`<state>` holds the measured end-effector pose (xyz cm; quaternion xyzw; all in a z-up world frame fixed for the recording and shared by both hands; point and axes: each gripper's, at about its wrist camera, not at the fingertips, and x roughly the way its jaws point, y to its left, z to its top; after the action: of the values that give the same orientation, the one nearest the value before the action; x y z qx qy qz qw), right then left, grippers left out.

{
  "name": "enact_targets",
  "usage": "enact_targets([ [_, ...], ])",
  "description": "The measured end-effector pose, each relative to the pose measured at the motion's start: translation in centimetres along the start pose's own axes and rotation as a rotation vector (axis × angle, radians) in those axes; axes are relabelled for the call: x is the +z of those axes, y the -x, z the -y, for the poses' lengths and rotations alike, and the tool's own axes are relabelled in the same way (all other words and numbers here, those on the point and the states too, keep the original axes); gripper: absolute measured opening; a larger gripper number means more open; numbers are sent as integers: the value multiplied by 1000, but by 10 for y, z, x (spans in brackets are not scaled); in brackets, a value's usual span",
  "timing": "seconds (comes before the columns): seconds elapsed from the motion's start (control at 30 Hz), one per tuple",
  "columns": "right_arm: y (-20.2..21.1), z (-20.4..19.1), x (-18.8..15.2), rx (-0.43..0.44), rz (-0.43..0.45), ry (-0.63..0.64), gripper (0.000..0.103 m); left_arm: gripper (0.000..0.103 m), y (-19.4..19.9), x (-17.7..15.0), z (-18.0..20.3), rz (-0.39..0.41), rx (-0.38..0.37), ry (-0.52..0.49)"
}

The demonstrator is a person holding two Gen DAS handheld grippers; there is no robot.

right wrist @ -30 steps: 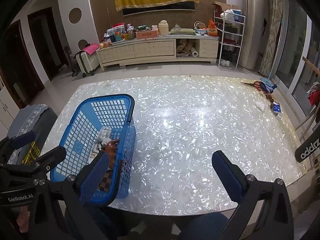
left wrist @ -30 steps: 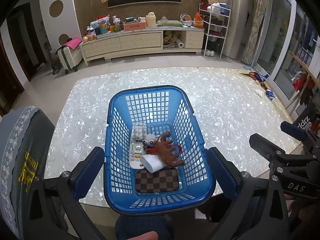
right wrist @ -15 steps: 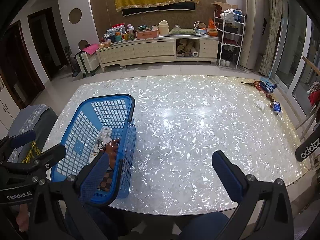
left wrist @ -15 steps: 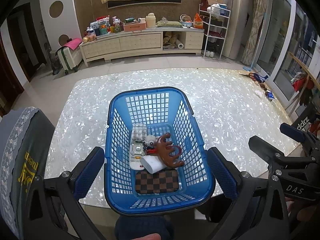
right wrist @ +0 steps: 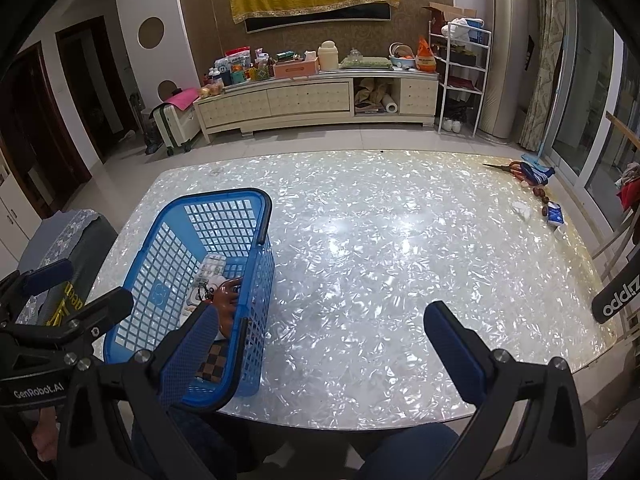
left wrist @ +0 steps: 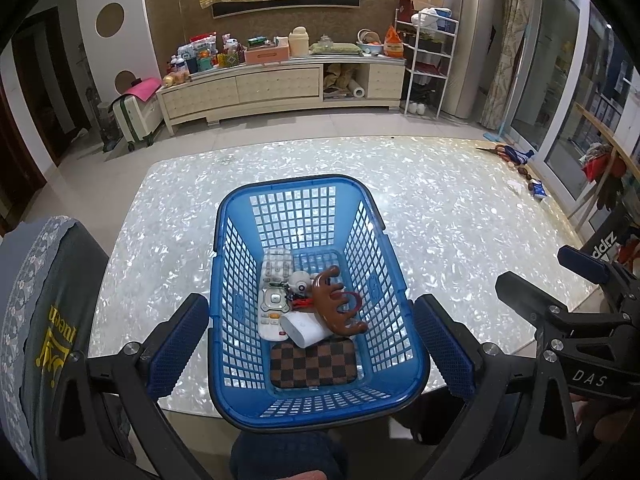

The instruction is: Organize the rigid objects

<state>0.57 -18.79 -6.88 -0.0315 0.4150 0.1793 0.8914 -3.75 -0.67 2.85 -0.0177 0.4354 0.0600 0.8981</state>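
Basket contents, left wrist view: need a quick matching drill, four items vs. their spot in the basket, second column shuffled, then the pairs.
Items
1. remote control
2. checkered pouch
3. brown antler-shaped piece
4. white box

Spots in the blue basket
A. on the floor at the near end, closest to the camera
B. on top of the pile, toward the right wall
C. lying lengthwise along the left side
D. between the remote's near end and the pouch, under the brown piece's edge

Pairs: 1-C, 2-A, 3-B, 4-D
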Motion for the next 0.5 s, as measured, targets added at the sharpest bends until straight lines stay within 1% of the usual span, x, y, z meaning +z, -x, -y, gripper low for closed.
enact_targets([
  [0.5,-2,-2,0,-12,-5,-3,103,102,0,-1,-1,-6,-7,12],
])
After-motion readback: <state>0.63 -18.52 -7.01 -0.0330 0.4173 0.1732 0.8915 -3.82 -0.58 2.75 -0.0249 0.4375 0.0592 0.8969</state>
